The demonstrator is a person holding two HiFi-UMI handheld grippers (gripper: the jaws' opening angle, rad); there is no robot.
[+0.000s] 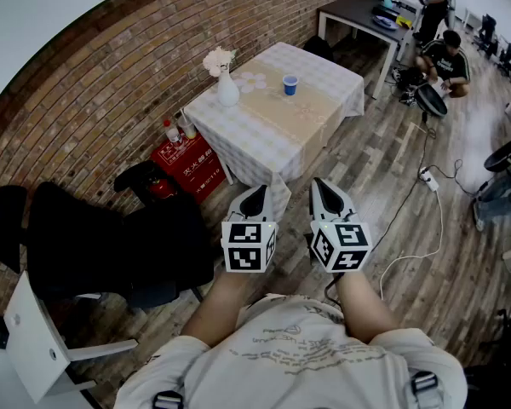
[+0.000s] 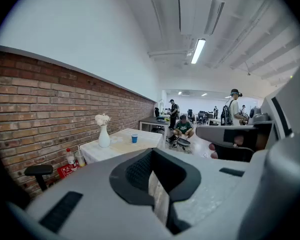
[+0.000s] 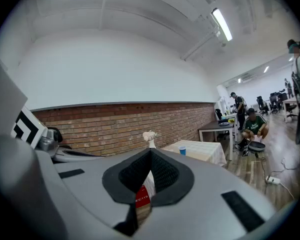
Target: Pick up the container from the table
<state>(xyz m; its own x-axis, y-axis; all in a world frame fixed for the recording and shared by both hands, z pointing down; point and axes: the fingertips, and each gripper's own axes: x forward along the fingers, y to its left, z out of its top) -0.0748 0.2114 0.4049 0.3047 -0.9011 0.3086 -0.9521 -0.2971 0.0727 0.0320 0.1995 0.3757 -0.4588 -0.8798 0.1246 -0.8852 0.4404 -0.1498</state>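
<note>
Checked table [image 1: 254, 139], blue cup [image 1: 290, 84], flowers [image 1: 219, 60] in vase [image 1: 228, 93]

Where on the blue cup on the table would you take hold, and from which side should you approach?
Probably the side wall of the blue cup, about mid-height, coming in level from the near edge of the table. The cup stands upright with space around it. The vase stands apart, toward the brick wall, so the near side looks open.
</note>
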